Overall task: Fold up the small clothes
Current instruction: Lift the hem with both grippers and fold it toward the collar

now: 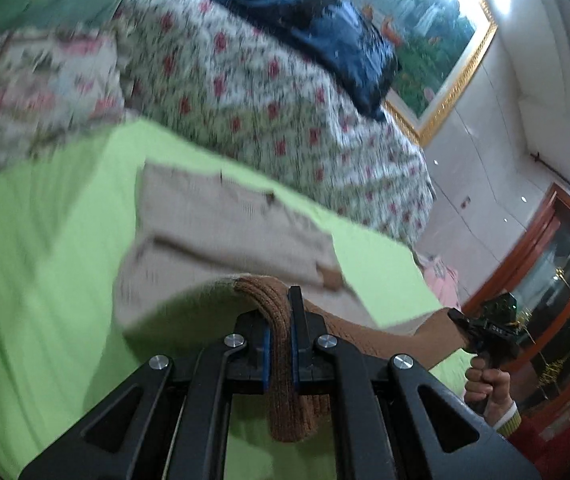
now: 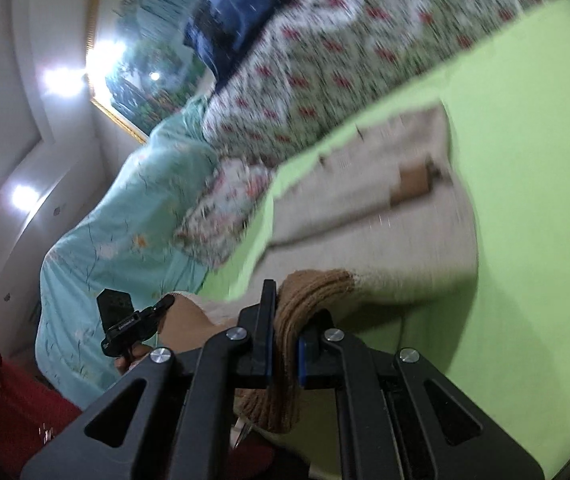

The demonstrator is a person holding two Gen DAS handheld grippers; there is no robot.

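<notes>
Left wrist view: a beige sweater's (image 1: 221,232) brown hem is pinched by both left gripper (image 1: 281,320) and right gripper (image 2: 285,320) above a green bedsheet (image 1: 45,240).

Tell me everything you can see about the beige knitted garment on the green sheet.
The beige knitted garment is a small sweater of soft ribbed wool with a darker brown ribbed hem and a brown cuff on a sleeve folded across its body. It lies spread on the lime green bed sheet, with its near edge lifted. The left gripper and the right gripper are each shut on the brown hem, one at each corner. Motion blur hides finer detail.
</notes>
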